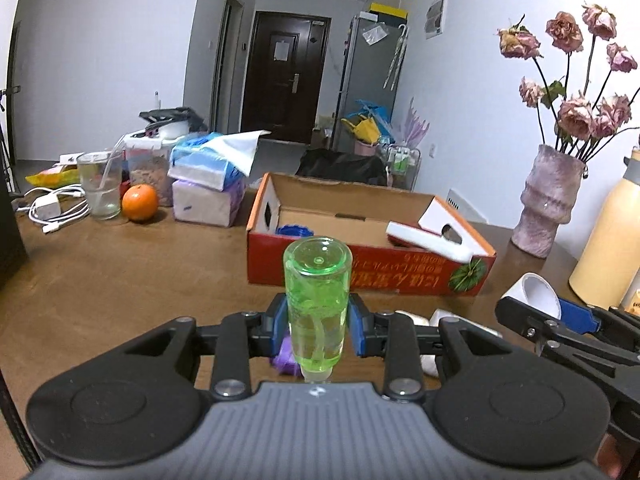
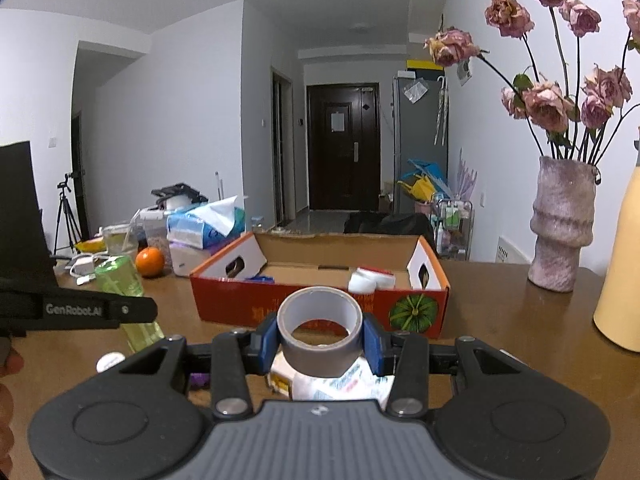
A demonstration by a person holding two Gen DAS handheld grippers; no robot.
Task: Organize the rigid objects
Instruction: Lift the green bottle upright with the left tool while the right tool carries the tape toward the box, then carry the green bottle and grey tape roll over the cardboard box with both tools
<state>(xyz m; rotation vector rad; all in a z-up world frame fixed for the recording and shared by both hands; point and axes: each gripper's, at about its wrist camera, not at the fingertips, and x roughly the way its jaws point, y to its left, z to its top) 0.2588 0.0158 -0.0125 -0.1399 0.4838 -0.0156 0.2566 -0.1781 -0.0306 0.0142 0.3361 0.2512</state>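
Two wrist views across the brown table (image 1: 120, 280). I am gripping a green bottle (image 1: 317, 292) in my left claw (image 1: 317, 320): its 2 blue pads (image 1: 357, 330) are pressing on the bottle's sides, and the bottle is pointing away from me, its flat base toward the cardboard box (image 1: 360, 276), its neck back near the claw's body. A purple thing (image 1: 286, 354) is lying on the table under this claw; I cannot tell what it is.

I am holding a roll of grey tape (image 2: 320, 330) in my right claw (image 2: 322, 340), jaws narrowed on its outer wall, the roll's open core tilted upward and toward the box. White packets with blue print (image 2: 340, 386) are lying on the table beneath it.

The cardboard box, red-sided with a green melon picture, is standing open just beyond both claws. Inside it, a blue item (image 1: 294, 231) is sitting at the left and a white-and-red item (image 1: 424, 238) is resting at the right.

Left of the box: an orange (image 1: 139, 202), a glass with a straw (image 1: 100, 184), stacked tissue packs (image 1: 208, 184) and a white charger with cable (image 1: 52, 206). Right of it: a pink vase of dried roses (image 1: 550, 200) and a cream flask (image 1: 608, 236).

In the left view my right claw is entering at the right edge, carrying the tape.
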